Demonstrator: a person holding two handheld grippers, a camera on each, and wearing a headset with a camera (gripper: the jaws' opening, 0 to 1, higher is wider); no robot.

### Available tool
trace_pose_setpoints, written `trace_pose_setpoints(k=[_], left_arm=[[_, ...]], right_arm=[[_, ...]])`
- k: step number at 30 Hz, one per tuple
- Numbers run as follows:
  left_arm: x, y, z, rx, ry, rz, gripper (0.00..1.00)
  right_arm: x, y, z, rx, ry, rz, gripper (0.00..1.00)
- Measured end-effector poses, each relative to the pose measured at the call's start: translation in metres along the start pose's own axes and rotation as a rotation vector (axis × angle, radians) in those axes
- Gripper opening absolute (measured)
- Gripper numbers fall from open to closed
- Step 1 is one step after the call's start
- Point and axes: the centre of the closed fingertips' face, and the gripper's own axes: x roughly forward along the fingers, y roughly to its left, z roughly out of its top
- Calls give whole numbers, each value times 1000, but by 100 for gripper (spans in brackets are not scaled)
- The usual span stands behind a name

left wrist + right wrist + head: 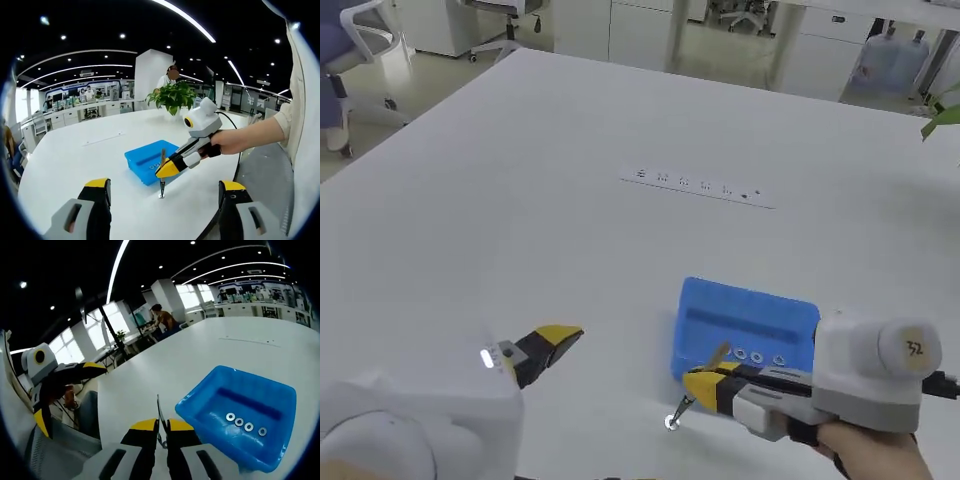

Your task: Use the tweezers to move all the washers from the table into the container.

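Note:
A blue container (692, 318) lies on the white table, with several washers (758, 357) in a row on its floor. My right gripper (706, 381) hovers at the container's near-left corner, shut on thin tweezers (682, 406) that point down. Their tip rests at a small washer (672, 423) on the table, just outside the container. In the right gripper view the closed jaws pinch the tweezers (159, 415) beside the container (280, 405). My left gripper (558, 340) hangs to the left, open and empty (164, 186), facing the tweezers (162, 172) and the container (142, 161).
A pale strip with small marks (695, 185) lies on the table (570, 130) beyond the container. The table's near edge runs just below both grippers. A potted plant (172, 96) stands at the far side, and office chairs (345, 60) stand off the table's far left.

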Motion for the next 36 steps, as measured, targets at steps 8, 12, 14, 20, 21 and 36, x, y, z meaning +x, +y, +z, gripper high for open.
trace_pose_setpoints(k=[8, 12, 14, 20, 21, 36], left_arm=[[0, -1, 1, 3, 2, -1, 91], [0, -1, 0, 4, 2, -1, 91], [0, -1, 0, 4, 4, 0, 91], [-2, 0, 0, -3, -3, 7, 91], [-2, 1, 0, -1, -2, 8, 91], [-1, 0, -2, -9, -5, 7, 91]], right_arm=[[3, 11, -5, -162, 50, 7, 3], [7, 29, -11, -267, 78, 73, 4], [7, 33, -13, -319, 86, 84, 4], [6, 24, -9, -271, 53, 59, 3], [4, 20, -8, -248, 49, 47, 2], [-29, 16, 61, -57, -219, 73, 2]])
